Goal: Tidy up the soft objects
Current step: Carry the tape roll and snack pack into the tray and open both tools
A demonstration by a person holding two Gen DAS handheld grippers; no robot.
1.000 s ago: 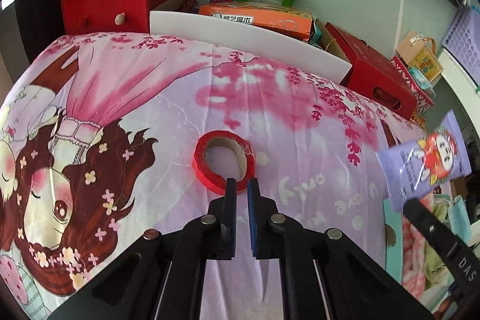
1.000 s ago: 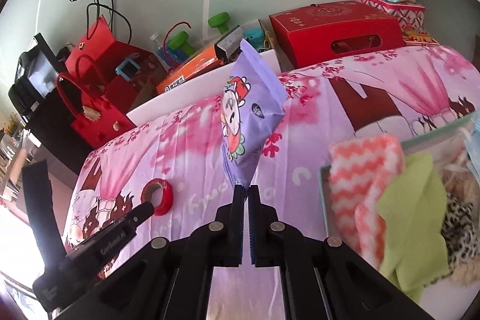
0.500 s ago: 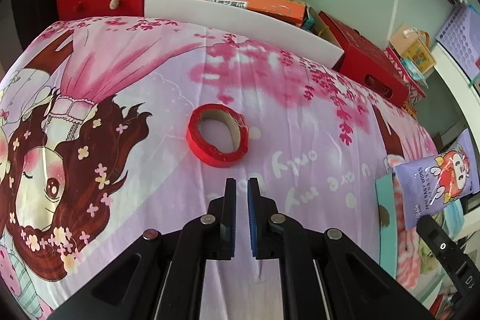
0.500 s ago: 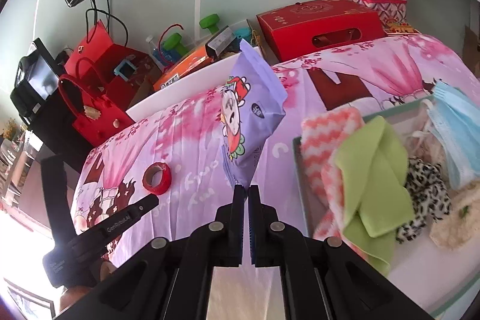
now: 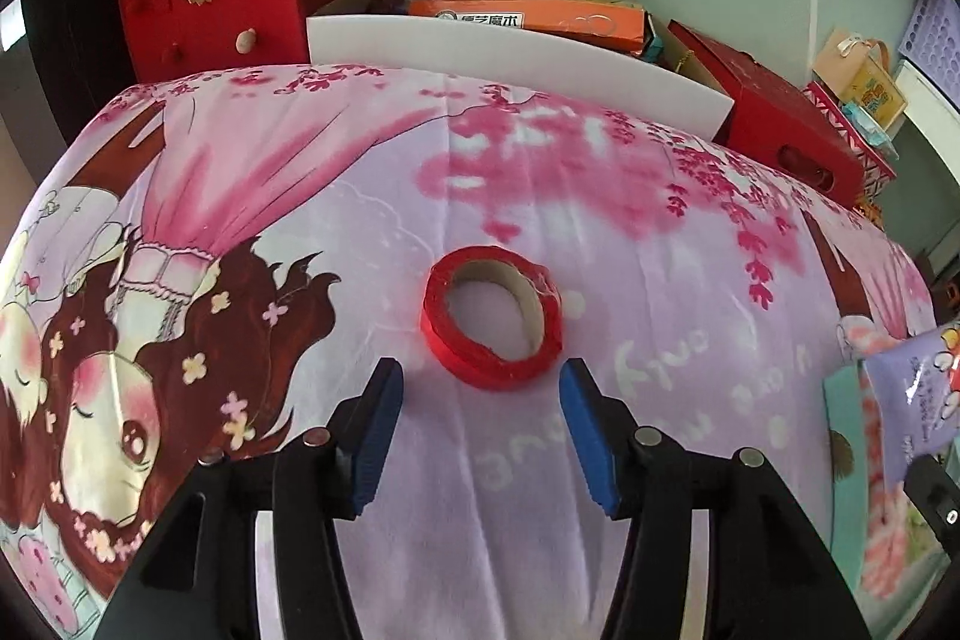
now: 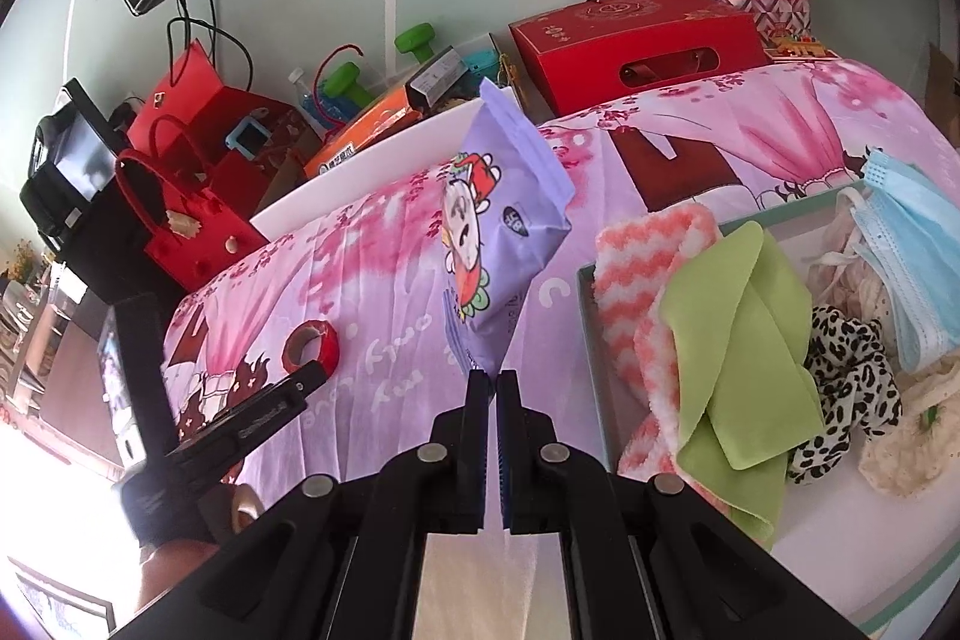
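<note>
We are holding a two-finger gripper in each hand over a bench draped in a pink and lilac cartoon cloth (image 5: 372,196). The left gripper (image 5: 480,403), whose jaws were nearly closed half a second ago, is now spreading them wide. It is hovering just near of a red tape roll (image 5: 492,316) lying flat in the middle of the cloth, which has drawn closer between the two blue pads without touching either.

The right gripper (image 6: 492,385) is still pinching the bottom edge of a purple snack packet (image 6: 501,226), keeping it upright above the cloth. To its right, a pale green tray (image 6: 591,328) is now showing more fully. It is already holding a pink-and-white zigzag towel (image 6: 636,274), a folded lime cloth (image 6: 738,334), a leopard-print fabric piece (image 6: 852,370) and a blue face mask (image 6: 912,244).

We judge that the packet is heading for the tray, while the left gripper is lining up to take the tape roll.
</note>
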